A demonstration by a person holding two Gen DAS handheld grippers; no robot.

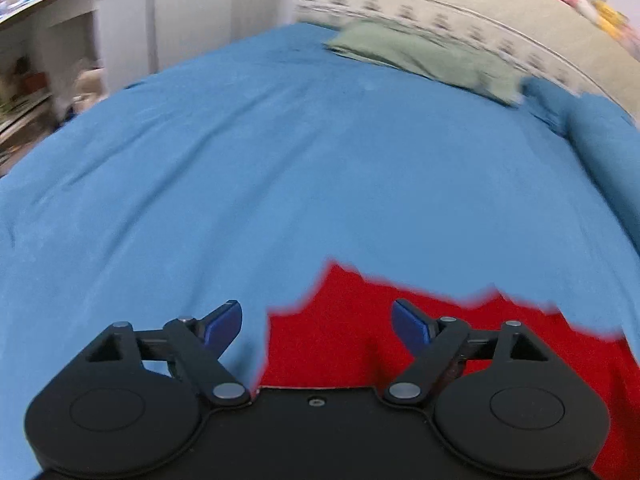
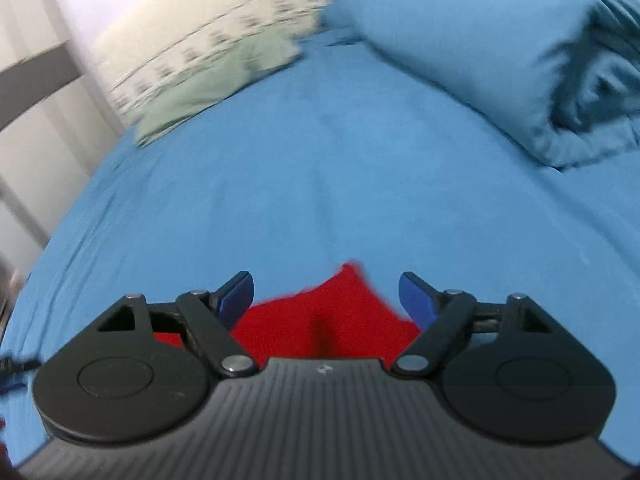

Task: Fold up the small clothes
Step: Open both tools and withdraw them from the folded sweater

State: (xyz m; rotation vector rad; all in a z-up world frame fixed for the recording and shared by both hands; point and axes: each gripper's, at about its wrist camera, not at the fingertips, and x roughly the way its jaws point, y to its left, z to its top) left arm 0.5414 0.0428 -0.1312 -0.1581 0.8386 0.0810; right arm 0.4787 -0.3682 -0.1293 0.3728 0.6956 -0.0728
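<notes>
A bright red cloth garment [image 1: 400,340] lies on the bed's blue sheet [image 1: 280,180], low in the frame of both wrist views. The left claw [image 1: 318,320] is spread wide above the garment's ragged left edge, pinching nothing. The right claw [image 2: 326,294] is likewise spread, the garment's red peak [image 2: 344,308] showing between its blue-tipped fingers [image 2: 416,300]; a folded pale green cloth [image 1: 420,58] lies at the upper right of the left view.

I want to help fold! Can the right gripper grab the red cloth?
Probably yes. The right gripper is open, the red cloth lies just below it on the blue bedsheet, and nothing blocks it.
</notes>
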